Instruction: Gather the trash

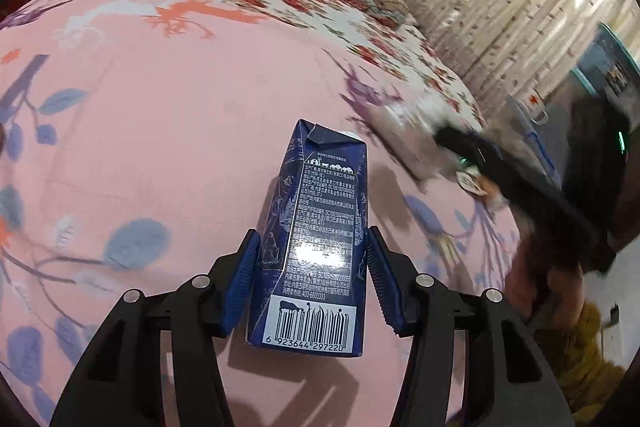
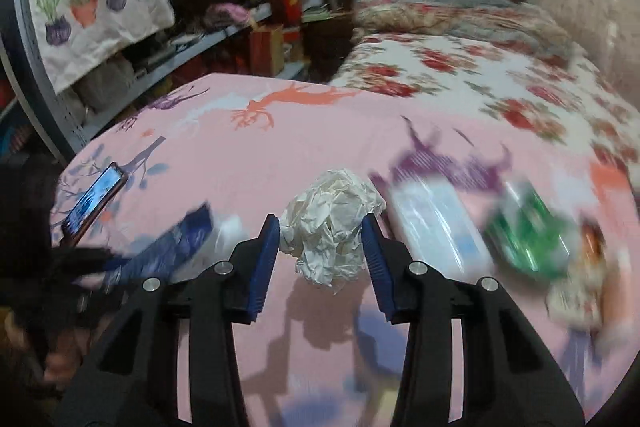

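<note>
In the left wrist view a dark blue drink carton (image 1: 316, 239) with white print and a barcode stands upright between the blue pads of my left gripper (image 1: 313, 239). Both pads press its sides, so the gripper is shut on it, above the pink bedsheet (image 1: 160, 127). In the right wrist view a crumpled white paper wad (image 2: 330, 227) sits between the pads of my right gripper (image 2: 321, 223). Both pads touch it, and its shadow falls on the sheet below. The same wad (image 1: 404, 123) shows as a blur at the right of the left wrist view.
More litter lies on the sheet at the right: a clear plastic pack (image 2: 440, 227), a green packet (image 2: 528, 231) and a blurred wrapper (image 2: 588, 279). A phone (image 2: 94, 203) lies at the left edge. A floral quilt (image 2: 480, 83) covers the far bed, with shelves (image 2: 208, 11) on the left.
</note>
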`<state>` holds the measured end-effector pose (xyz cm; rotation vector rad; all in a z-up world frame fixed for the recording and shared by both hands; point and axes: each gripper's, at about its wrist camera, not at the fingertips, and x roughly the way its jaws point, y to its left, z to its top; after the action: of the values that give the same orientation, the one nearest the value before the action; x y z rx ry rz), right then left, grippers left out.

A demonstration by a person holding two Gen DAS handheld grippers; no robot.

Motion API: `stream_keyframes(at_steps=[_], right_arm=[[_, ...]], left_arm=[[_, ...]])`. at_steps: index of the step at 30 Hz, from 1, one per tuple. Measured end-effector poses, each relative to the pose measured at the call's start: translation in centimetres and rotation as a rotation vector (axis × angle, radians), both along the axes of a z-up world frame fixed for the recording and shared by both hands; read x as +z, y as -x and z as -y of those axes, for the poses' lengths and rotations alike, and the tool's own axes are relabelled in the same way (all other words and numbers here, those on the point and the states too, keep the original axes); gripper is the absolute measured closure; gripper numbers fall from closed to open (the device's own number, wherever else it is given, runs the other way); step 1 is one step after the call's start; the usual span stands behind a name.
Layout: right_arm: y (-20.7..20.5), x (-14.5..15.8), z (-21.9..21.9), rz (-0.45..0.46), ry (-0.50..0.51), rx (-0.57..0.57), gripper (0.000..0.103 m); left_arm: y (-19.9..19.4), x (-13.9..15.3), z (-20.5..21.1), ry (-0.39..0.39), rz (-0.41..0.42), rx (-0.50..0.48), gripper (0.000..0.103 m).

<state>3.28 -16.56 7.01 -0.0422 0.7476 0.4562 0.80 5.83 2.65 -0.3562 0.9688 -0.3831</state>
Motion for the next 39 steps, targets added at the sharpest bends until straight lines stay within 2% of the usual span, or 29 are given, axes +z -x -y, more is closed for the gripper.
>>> stream_keyframes(at_steps=[6, 11, 16, 19, 24, 39], right_arm=[[5.8, -2.4, 7.9, -0.083, -0.075, -0.224, 0.058], [7.1, -3.6, 10.7, -0.116, -0.104, -0.314, 0.057], [7.2, -4.9, 10.6, -0.122, -0.122, -0.328, 0.053], [7.2, -5.3, 10.5, -0.113, -0.129, -0.334, 0.050], [7.0, -5.8, 10.9, -0.109, -0.162, -0.335, 0.044], [6.9, -6.0, 11.5, -0.119, -0.207, -0.340, 0.040]], left_arm=[[0.5, -0.4, 4.0, -0.004, -0.005, -0.118, 0.052], [0.7, -0.8, 5.5, -0.046, 0.002, -0.130, 0.051], [0.6, -1.6, 5.6, -0.027, -0.028, -0.134, 0.047], [0.7, -1.5, 6.0, -0.050, -0.018, -0.141, 0.046], [0.6, -1.6, 5.9, -0.042, -0.016, -0.142, 0.047], [0.6, -1.4, 6.5, -0.037, -0.019, -0.155, 0.039]])
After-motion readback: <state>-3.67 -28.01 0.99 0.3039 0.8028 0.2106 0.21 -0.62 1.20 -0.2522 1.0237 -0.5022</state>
